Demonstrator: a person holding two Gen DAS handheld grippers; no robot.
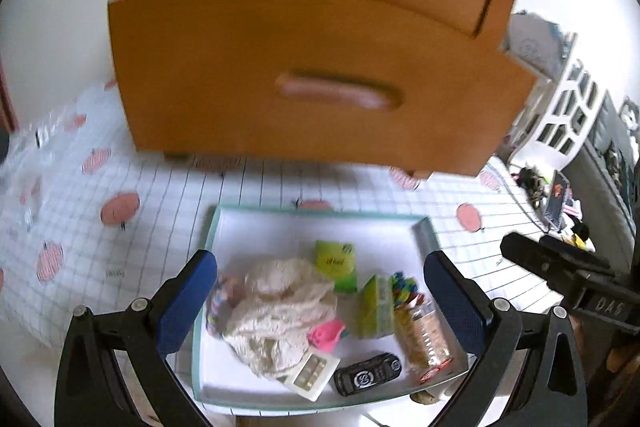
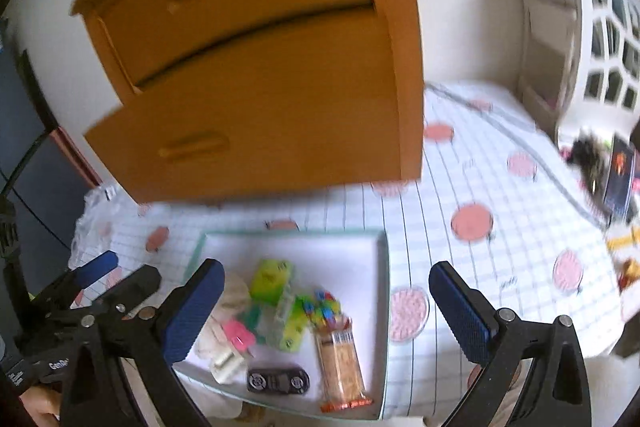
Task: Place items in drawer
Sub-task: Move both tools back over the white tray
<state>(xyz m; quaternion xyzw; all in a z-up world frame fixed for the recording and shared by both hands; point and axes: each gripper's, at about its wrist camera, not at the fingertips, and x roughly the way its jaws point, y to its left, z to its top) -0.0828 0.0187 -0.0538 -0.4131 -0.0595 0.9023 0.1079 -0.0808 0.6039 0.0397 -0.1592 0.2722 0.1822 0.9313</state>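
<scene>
A wooden two-drawer cabinet stands at the back of the table; its lower drawer sticks out a little. In front lies a white tray holding a cream cloth, green packets, a pink item, a snack pack and a black toy car. My left gripper hangs open above the tray, holding nothing. My right gripper is open too, over the tray's right edge.
A white gridded tablecloth with pink fruit prints covers the table. A clear plastic bag lies at the left. White shelving and clutter stand to the right. The other gripper shows at the view edges.
</scene>
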